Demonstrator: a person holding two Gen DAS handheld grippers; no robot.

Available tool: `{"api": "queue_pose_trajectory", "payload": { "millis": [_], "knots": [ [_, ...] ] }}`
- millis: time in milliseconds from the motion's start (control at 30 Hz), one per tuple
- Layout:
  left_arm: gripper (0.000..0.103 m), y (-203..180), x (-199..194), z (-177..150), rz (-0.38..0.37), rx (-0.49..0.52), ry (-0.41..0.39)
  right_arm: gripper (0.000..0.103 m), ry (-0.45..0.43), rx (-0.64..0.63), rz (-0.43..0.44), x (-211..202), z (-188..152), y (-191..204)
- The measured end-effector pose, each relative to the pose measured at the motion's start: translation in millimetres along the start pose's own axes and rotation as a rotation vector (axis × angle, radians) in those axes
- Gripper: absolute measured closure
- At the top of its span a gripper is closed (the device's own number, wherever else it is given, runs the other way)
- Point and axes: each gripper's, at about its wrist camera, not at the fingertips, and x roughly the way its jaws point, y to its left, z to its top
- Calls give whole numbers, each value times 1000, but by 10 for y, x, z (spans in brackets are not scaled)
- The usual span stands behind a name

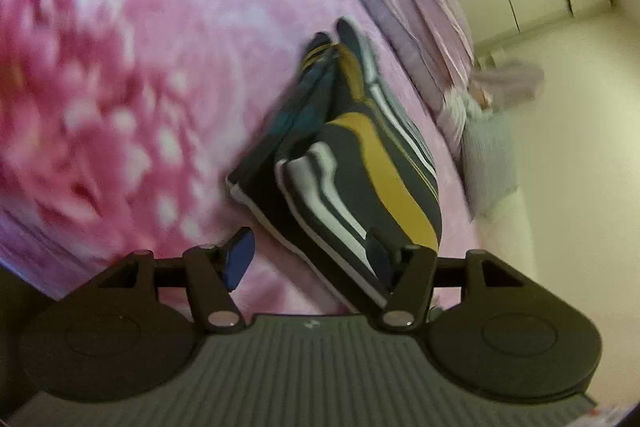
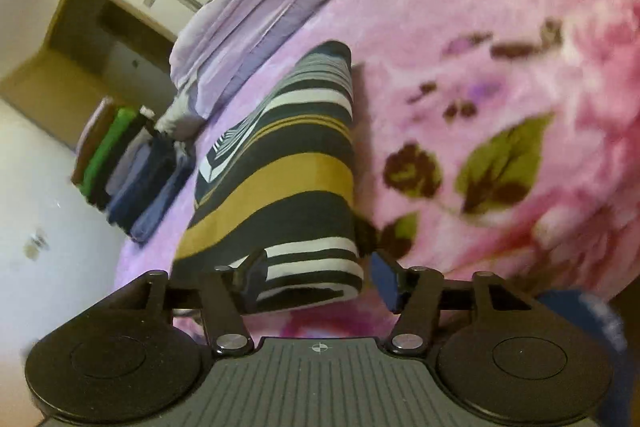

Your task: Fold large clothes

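A folded striped shirt [image 2: 280, 179] lies on a pink bed blanket [image 2: 480, 27] with big flowers and green leaves on it. The shirt has dark, white and yellow stripes. It is folded into a long, thick bundle.

The right gripper [image 2: 316, 277] is at the near end of the shirt. Its jaws are spread apart. The end of the shirt sits between them, but the pads do not squeeze it.

The left gripper [image 1: 310, 255] is at another edge of the shirt [image 1: 352, 163]. Its jaws are spread too. One finger rests by the shirt's edge and the other is over the blanket [image 1: 160, 67].

A purple pillow [image 2: 256, 7] lies past the shirt. A stack of folded clothes [image 2: 132, 167] sits near the bed's edge.
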Motion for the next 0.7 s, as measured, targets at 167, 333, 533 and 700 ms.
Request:
{"api": "queue_pose_trajectory", "payload": {
  "millis": [167, 333, 533, 700],
  "knots": [
    [68, 47, 215, -9, -16, -29, -65, 55, 13, 112, 54, 335, 137, -172],
    [88, -25, 173, 121, 7, 49, -114, 84, 20, 257, 114, 450, 115, -320],
    [87, 10, -200, 497, 101, 156, -296, 81, 114, 271, 212, 546, -116, 248],
    [74, 187, -229, 354, 86, 103, -214, 50, 232, 171, 120, 749, -112, 288]
  ]
}}
